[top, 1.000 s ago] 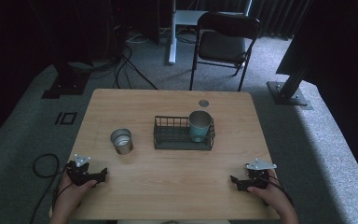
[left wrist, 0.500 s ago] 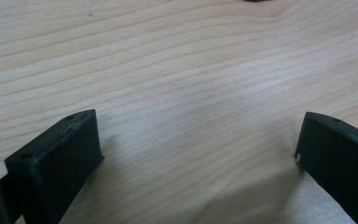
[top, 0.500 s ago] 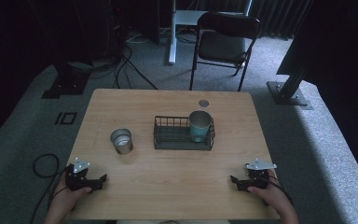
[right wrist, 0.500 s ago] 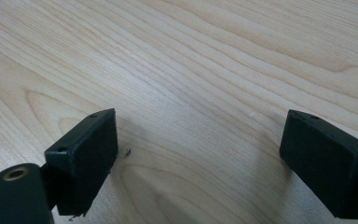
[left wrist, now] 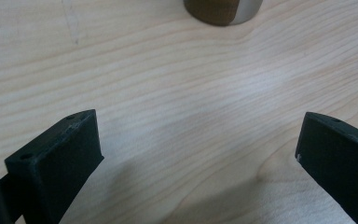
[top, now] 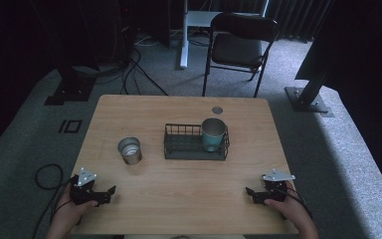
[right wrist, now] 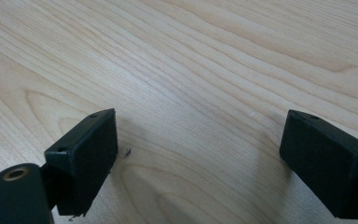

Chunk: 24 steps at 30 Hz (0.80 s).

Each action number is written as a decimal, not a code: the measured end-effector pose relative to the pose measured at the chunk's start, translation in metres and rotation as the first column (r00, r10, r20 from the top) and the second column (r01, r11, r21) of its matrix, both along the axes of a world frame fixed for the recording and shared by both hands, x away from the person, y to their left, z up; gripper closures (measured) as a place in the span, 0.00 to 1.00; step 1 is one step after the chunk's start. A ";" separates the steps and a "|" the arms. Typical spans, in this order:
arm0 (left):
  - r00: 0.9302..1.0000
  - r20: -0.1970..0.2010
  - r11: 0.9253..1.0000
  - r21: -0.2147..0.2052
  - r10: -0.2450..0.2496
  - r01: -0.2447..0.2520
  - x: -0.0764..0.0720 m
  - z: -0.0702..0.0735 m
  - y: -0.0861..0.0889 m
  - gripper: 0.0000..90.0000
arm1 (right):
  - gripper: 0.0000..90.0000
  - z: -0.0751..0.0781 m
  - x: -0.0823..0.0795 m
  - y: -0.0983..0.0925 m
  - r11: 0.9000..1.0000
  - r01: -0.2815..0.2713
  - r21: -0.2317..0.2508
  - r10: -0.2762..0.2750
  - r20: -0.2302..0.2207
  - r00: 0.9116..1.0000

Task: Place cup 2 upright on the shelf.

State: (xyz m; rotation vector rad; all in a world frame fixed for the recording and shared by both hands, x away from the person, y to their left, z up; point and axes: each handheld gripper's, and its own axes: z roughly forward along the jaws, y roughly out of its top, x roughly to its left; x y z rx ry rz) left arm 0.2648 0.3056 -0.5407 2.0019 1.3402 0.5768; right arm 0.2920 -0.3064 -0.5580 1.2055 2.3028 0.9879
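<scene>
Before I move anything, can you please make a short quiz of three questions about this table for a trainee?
1. True or false: the teal cup stands inside the black wire basket.
2. Which is nearer to the left tongs?
A. the metal cup
B. the teal cup
C. the folding chair
3. Fill in: the jaws of the right tongs are ____, with bare wooden table between them.

Key:
1. True; it is at the right end of the basket.
2. A; the metal cup stands on the table left of the basket.
3. Open; the left tongs are open too.
</scene>
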 end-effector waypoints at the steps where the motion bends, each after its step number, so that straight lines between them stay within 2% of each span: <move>1: 1.000 0.001 1.000 -0.003 -0.001 0.001 0.001 0.001 -0.001 0.01 | 0.12 0.000 0.000 0.000 1.000 0.001 0.000 -0.001 -0.001 1.000; 17: 0.998 0.045 0.999 -0.011 -0.032 0.032 0.016 0.015 -0.015 0.01 | 0.12 0.000 0.000 0.000 1.000 0.001 0.000 -0.001 -0.001 1.000; 24: 0.997 0.070 0.998 -0.031 -0.043 0.045 0.024 0.019 -0.021 0.01 | 0.12 0.000 0.000 0.000 1.000 0.001 0.000 -0.001 -0.001 1.000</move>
